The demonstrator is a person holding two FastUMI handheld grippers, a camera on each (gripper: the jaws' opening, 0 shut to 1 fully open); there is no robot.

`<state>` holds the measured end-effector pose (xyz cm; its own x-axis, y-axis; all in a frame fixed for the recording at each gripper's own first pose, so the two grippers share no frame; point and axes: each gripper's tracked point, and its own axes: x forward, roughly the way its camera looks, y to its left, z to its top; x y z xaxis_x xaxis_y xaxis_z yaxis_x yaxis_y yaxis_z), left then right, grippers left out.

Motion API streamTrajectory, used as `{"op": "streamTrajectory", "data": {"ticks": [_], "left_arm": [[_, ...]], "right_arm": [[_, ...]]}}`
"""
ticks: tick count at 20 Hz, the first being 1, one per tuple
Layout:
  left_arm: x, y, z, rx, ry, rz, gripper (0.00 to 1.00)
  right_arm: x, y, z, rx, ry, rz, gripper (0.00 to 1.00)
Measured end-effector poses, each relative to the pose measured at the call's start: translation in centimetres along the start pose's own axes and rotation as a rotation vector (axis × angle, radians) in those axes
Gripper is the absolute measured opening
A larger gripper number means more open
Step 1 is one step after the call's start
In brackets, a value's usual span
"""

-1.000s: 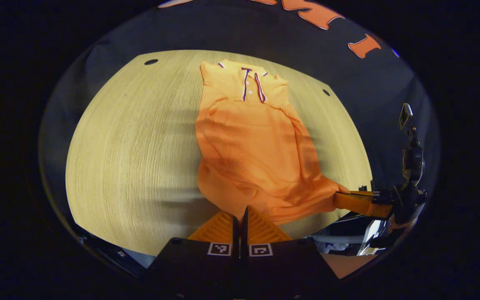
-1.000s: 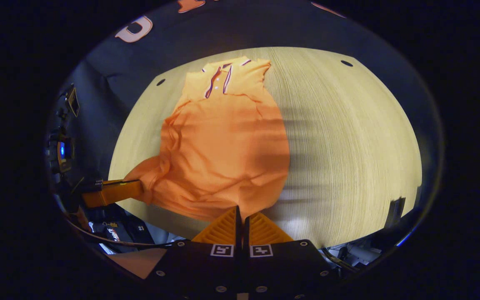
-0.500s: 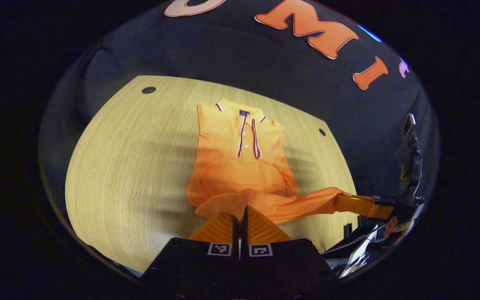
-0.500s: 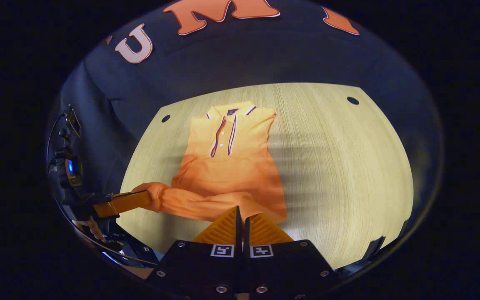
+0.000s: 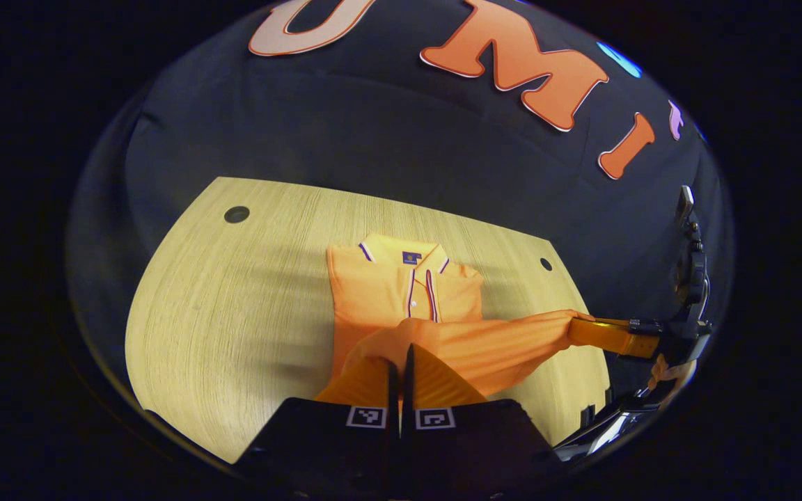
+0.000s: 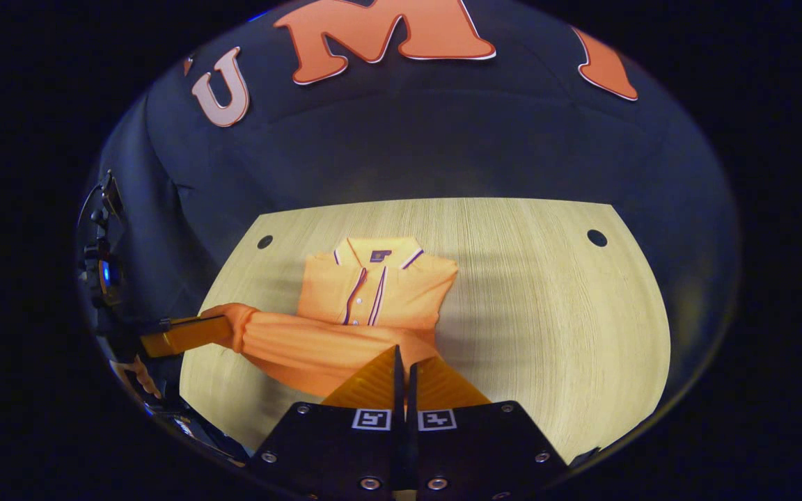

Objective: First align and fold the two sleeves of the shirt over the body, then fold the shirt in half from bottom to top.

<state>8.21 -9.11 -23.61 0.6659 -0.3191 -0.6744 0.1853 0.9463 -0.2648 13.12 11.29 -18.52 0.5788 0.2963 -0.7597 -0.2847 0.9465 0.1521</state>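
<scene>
Left gripper view: shirt point(image 5: 401, 296) hem in both tools, table point(image 5: 234, 313) beyond.

small collar tag on shirt point(image 5: 411, 258) unreadable, no other legible text

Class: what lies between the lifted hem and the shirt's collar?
In the right gripper view, only the shirt's own buttoned chest lies between hem and collar.

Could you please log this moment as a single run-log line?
phase: bottom-to-top fold | left tool: shut on hem | right tool: shut on hem | shirt: hem lifted toward collar, sleeves folded in | table
</scene>
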Motion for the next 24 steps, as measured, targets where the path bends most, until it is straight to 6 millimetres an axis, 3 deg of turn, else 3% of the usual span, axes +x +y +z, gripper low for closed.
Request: {"op": "streamTrajectory", "data": {"ticks": [7, 11, 20, 22, 24], "left_arm": [[4.9, 1.5, 4.6, 0.006, -0.006, 0.013, 0.01], [9.1, 2.8, 5.2, 0.024, 0.032, 0.034, 0.01], [16.4, 6.0, 5.6, 0.014, 0.079, 0.099, 0.02], [17.3, 8.3, 5.2, 0.049, 0.103, 0.174, 0.07], [18.3, 9.0, 5.1, 0.060, 0.109, 0.195, 0.14]], "right_arm": [[5.4, -1.1, 4.3, 0.019, -0.014, -0.008, 0.00], [9.0, -1.8, 5.7, 0.038, -0.021, -0.017, 0.00], [16.5, -2.5, 5.7, 0.094, 0.015, -0.031, 0.02], [17.0, -4.3, 5.6, 0.070, 0.019, -0.101, 0.04], [18.3, -6.0, 5.8, 0.052, -0.005, -0.151, 0.11]]}}
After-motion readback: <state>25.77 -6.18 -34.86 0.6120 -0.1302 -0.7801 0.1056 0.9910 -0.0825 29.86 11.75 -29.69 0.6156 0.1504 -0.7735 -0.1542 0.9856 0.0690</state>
